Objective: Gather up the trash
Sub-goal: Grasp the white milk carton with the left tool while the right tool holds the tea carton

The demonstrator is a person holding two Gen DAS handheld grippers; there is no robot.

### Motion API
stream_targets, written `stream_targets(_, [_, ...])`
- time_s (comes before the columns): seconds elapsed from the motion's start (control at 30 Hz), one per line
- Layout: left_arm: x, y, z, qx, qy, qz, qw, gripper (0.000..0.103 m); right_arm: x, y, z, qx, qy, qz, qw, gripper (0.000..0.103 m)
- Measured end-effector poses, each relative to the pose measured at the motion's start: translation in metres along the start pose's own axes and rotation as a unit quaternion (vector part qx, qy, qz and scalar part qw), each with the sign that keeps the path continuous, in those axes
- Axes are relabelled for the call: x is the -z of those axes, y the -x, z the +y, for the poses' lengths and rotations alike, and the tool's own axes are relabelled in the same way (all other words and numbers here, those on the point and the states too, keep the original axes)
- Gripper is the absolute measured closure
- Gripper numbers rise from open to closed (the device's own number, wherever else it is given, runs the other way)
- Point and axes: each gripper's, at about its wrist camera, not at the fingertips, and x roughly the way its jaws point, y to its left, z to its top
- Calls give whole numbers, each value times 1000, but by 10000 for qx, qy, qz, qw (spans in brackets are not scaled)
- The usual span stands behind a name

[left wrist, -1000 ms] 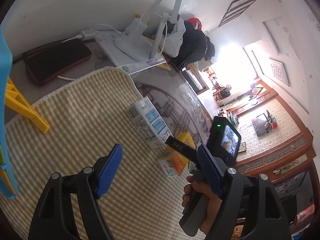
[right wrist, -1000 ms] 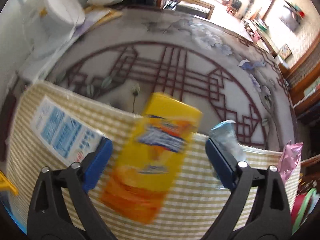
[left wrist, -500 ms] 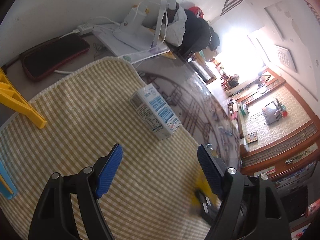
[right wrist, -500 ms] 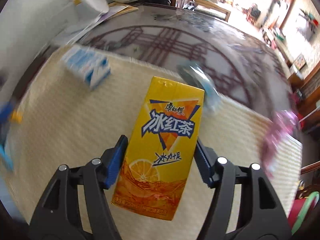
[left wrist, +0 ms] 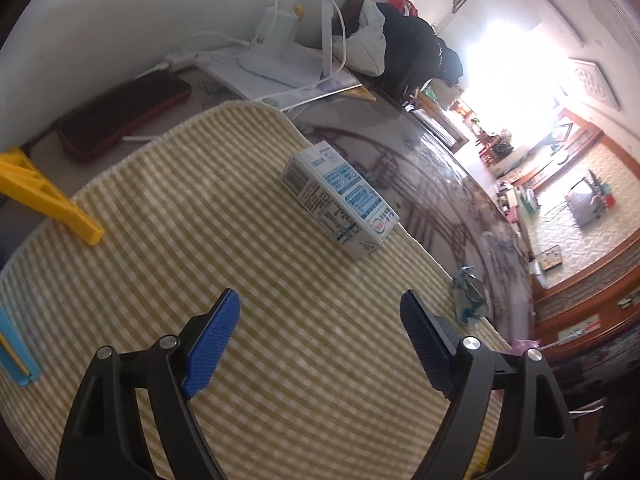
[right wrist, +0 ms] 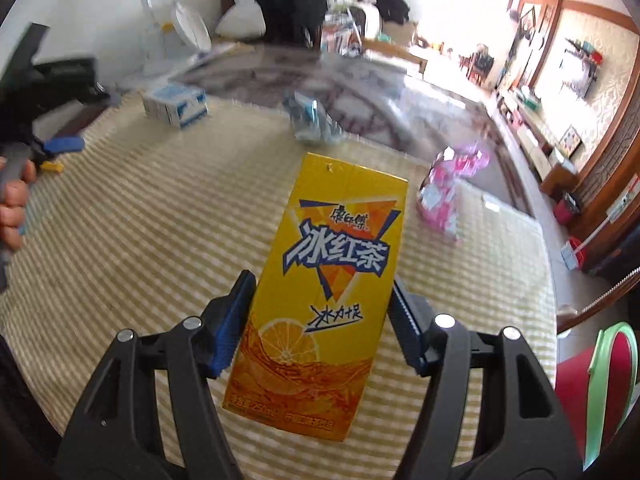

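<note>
We work over a tabletop (left wrist: 432, 184) covered by a yellow-and-white checked mat (left wrist: 208, 216), and the step in hand looks like carrying off 1 piece of trash while lining up for the next. The right tool (right wrist: 320, 320) is pinching a yellow iced-tea carton (right wrist: 328, 280) by its 2 long sides, lifted clear of the mat. The left tool (left wrist: 320, 332) is spread wide with nothing between its blue pads, its jaws having just been opening, and it points down toward a white-and-blue milk carton (left wrist: 340, 196) that lies on its side near the mat's far edge, well apart from the pads. We see no bin or bag for the trash in either view, so we cannot tell where the tea carton is meant to go; a blue object (left wrist: 14, 348) at the left edge of the mat is too cropped to identify. Next, we judge, the left tool needs to reach forward and straddle the milk carton across its narrow width before closing. Smaller litter waits: a crumpled pink wrapper (right wrist: 452, 188) on the mat and a crumpled bluish wrapper (left wrist: 468, 292) at its edge.
</note>
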Motion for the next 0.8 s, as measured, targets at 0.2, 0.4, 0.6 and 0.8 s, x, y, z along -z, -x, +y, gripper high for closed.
stream_targets(0.2, [-44, -44, -21, -477, 365, 191, 9980, 20, 1, 3, -18, -374, -406, 21, 9985, 40])
stream_targets(0.4, [-87, -83, -45, -1469, 468, 90, 9880, 16, 4, 5, -29, -504, -620, 8, 9968, 40])
stream_targets(0.6, [-91, -115, -37, -1784, 972, 391, 9784, 11, 3, 16, -26, -461, -486, -175, 9976, 40])
stream_targets(0.8, [-88, -119, -54, -1756, 332, 246, 9836, 13, 5, 13, -21, -417, -416, -143, 9982, 40])
